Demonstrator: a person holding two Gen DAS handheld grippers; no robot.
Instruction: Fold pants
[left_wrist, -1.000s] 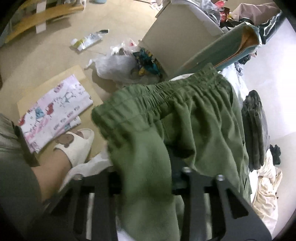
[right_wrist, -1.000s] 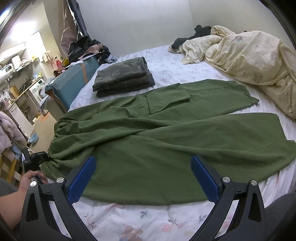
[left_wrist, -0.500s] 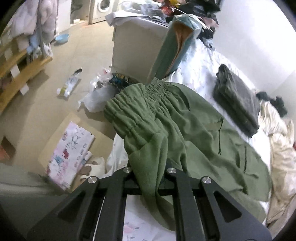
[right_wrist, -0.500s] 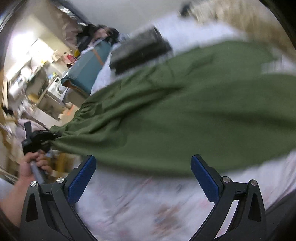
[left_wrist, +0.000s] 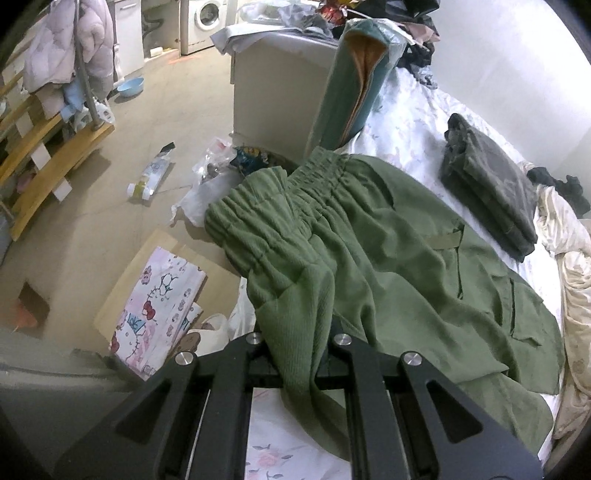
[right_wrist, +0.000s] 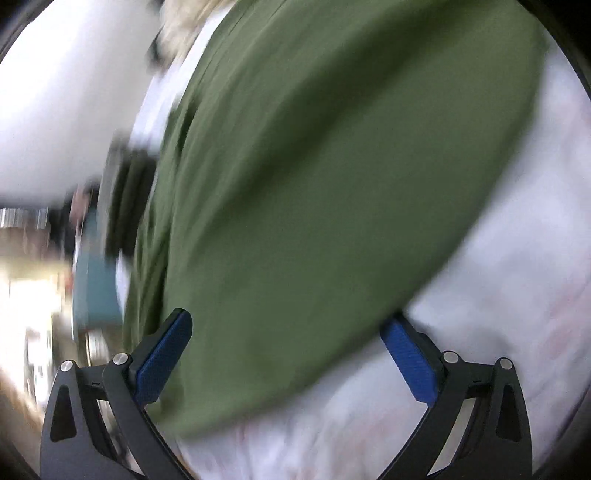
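Note:
The green pants (left_wrist: 388, 251) lie spread on the white floral bed sheet (left_wrist: 406, 118), their elastic waistband (left_wrist: 273, 206) at the bed's edge. My left gripper (left_wrist: 299, 343) is shut on a fold of the pants near the waistband and holds it lifted. In the blurred right wrist view the pants (right_wrist: 332, 184) fill the frame. My right gripper (right_wrist: 291, 354) is open with its blue pads (right_wrist: 166, 354) spread just above the cloth near its lower edge, holding nothing.
A folded dark grey garment (left_wrist: 491, 188) lies on the bed beyond the pants. A cream quilt (left_wrist: 569, 258) is bunched at the right. A teal cushion (left_wrist: 354, 77) leans on a beige cabinet (left_wrist: 277, 81). Bags, a bottle (left_wrist: 151, 177) and a printed cloth (left_wrist: 155, 310) are on the floor.
My left gripper has lifted and turned toward the bed, still holding the pants. My right gripper has swung fast and rolled, coming down close over the pants; its view is blurred.

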